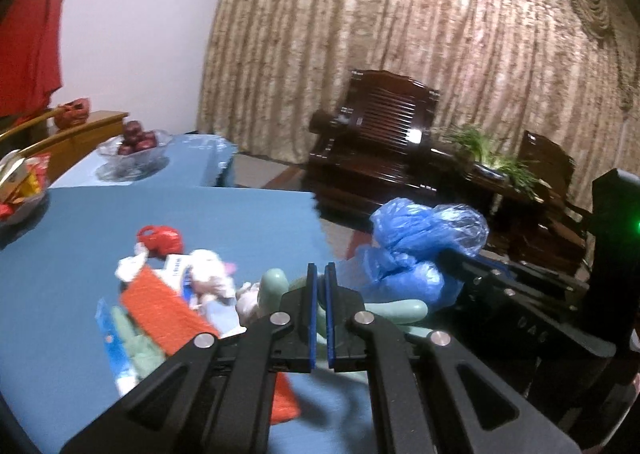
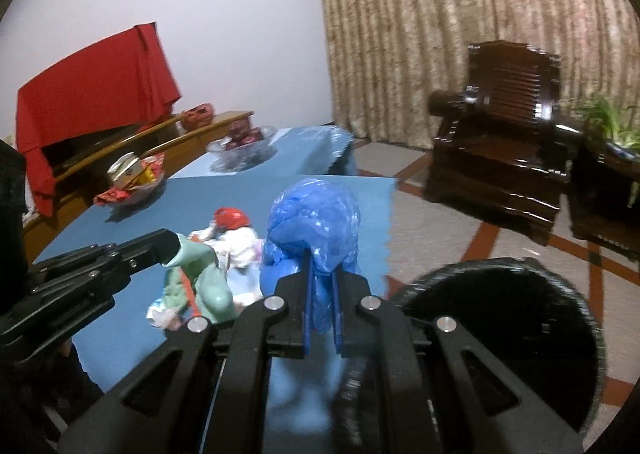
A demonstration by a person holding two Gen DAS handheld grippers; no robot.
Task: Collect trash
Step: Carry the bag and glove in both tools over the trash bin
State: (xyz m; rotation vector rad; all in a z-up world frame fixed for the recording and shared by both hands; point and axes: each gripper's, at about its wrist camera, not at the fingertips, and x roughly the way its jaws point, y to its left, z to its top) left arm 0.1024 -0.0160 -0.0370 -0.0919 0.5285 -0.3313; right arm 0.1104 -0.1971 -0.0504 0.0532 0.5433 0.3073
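— Jaws, left gripper (image 1: 320,274): what have I got?
— Mine are clamped on a pale green glove (image 2: 208,278), which dangles above the worktop (image 1: 60,274).
— Jaws, right gripper (image 2: 323,274)?
— Pinched on a crumpled blue plastic bag (image 2: 312,222), lifted over the worktop's right edge.
— Trash left on the blue cloth?
— Red cap (image 1: 160,238), white tissue wads (image 1: 208,270), orange wrapper (image 1: 164,310), blue-and-white packet (image 1: 114,350), heaped together near the left jaws.
— Bin?
— Black round bin (image 2: 500,334) on the floor, just right of the worktop.
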